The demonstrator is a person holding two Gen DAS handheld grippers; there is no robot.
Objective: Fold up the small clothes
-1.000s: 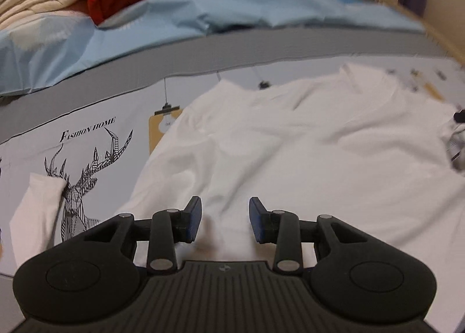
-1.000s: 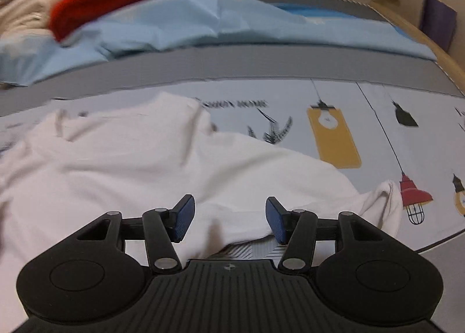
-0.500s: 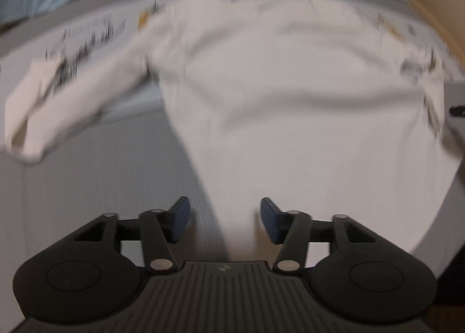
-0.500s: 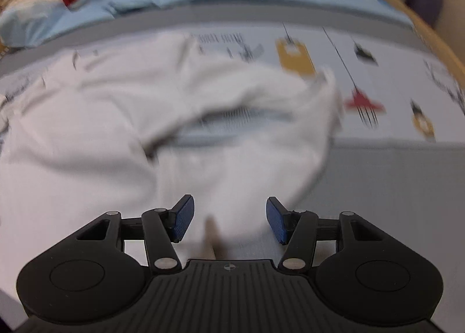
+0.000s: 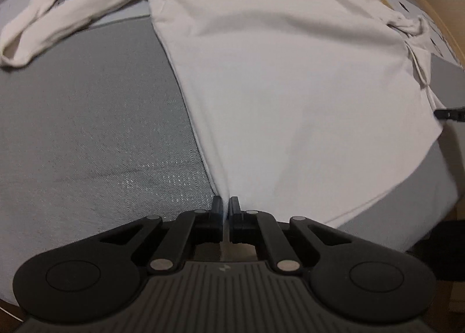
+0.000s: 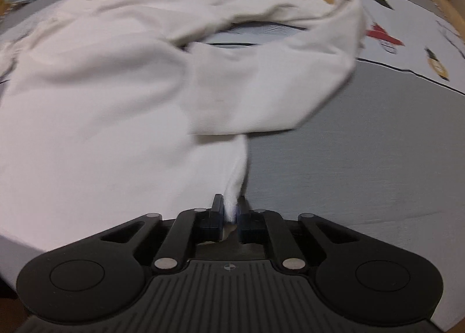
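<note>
A grey printed bedspread (image 5: 87, 129) is covered by a white long-sleeved shirt (image 5: 276, 71); its hem corners are pinched by the left gripper (image 5: 225, 206) and the closing right gripper (image 6: 231, 208).

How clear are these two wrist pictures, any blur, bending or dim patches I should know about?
Left wrist view: white shirt mostly sharp, its far sleeve smeared, fisheye bends the grey bedcover, corners dim. Right wrist view: motion blur softens the shirt's folded sleeve and the printed sheet; the right gripper stays crisp.
</note>
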